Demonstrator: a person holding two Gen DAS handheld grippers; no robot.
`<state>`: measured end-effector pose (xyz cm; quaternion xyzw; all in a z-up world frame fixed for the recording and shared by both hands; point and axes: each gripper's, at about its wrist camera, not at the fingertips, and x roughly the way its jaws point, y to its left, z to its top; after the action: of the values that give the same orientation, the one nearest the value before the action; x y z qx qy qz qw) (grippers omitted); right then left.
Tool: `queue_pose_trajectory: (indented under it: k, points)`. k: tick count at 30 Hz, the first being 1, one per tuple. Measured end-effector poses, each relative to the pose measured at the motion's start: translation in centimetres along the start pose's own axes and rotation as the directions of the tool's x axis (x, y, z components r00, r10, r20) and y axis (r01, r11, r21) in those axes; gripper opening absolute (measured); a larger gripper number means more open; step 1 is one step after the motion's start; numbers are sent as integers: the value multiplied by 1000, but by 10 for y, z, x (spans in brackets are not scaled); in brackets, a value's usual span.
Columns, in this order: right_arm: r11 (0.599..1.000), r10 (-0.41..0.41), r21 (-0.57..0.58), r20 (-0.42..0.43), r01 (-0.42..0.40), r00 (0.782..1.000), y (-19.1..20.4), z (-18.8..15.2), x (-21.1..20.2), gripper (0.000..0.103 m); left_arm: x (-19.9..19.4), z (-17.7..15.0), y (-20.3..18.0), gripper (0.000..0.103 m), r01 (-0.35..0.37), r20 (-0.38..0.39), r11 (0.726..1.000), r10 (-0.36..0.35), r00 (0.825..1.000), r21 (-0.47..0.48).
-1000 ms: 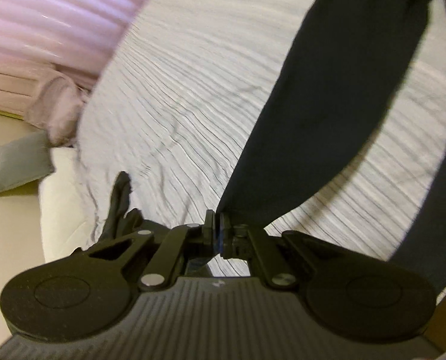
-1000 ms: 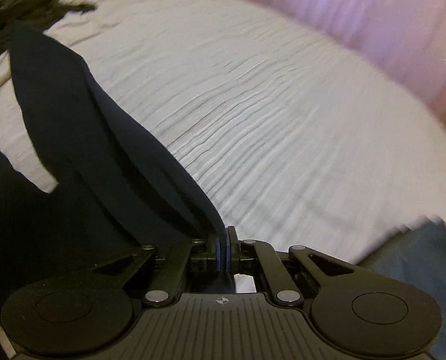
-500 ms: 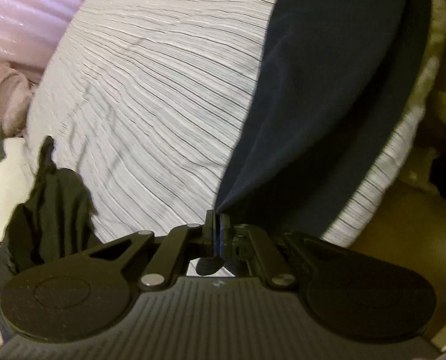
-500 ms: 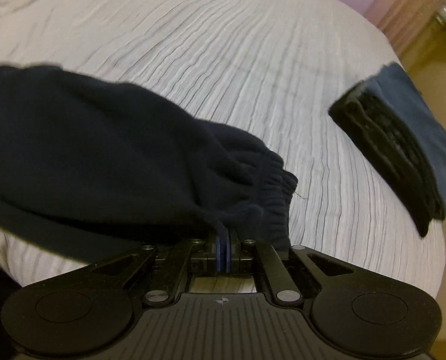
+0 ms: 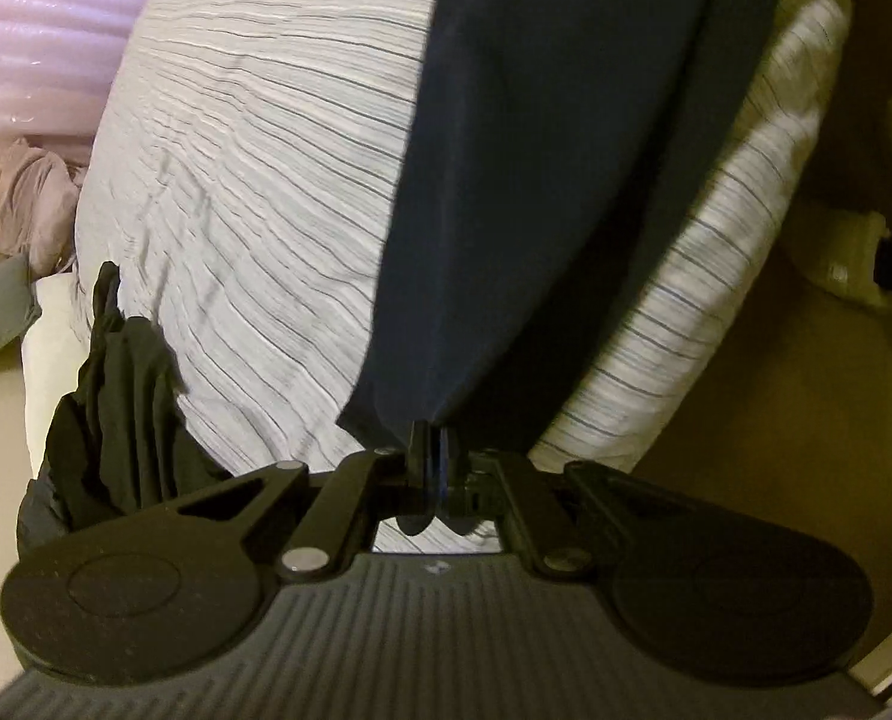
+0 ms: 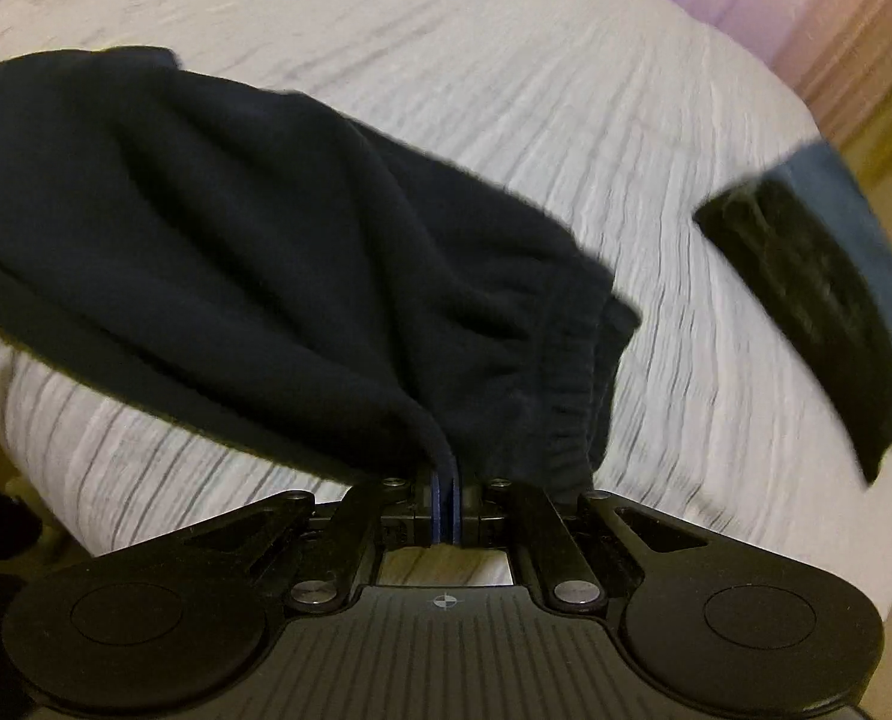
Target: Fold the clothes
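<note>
A dark navy pair of trousers [image 5: 553,138] lies stretched across the striped white bed [image 5: 254,150]. My left gripper [image 5: 432,438] is shut on one end of it, near the bed's edge. In the right wrist view the same trousers [image 6: 236,228] show an elastic waistband [image 6: 571,372] bunched at the near side. My right gripper [image 6: 444,483] is shut on the fabric just left of that waistband. The cloth now rests on the sheet [image 6: 505,60] rather than hanging.
A crumpled black garment [image 5: 116,414] sits at the bed's left corner beside a white pillow [image 5: 50,330]. A folded stack of dark and blue clothes [image 6: 817,294] lies at the bed's right edge. Pink curtains [image 5: 32,30] hang behind. Floor shows beyond the bed's edges.
Both grippers came down and across, bringing the hanging trousers onto the bed. The waistband now lies bunched on the sheet and the folded stack has come into the right wrist view.
</note>
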<state>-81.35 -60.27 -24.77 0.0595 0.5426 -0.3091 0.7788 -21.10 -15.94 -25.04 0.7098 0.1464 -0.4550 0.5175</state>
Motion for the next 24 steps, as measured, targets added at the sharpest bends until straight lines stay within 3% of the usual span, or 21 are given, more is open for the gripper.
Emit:
queue_pose_trajectory:
  k: [6,17,21,23,24]
  points:
    - [999,-13,46,73,10,997,-17,2,-28,1,-23,-15,27,1,-86,21,990,90,996,-116]
    - [996,-19,89,-21,21,1000,-18,-2,-11,4,16,-18,-35,4,38,-30,999,-37,999,39]
    - [996,-36,78,-36,39,999,-20,5,-22,20,7,-31,-24,10,46,-82,999,-47,995,-17]
    - [995,-56,85,-37,59,998,-16,7,-35,51,0,-39,-13,11,45,-108,996,-54,993,-79]
    - [994,-65,91,-37,68,997,-15,8,-40,56,-3,-43,-6,11,40,-120,992,-54,991,-119]
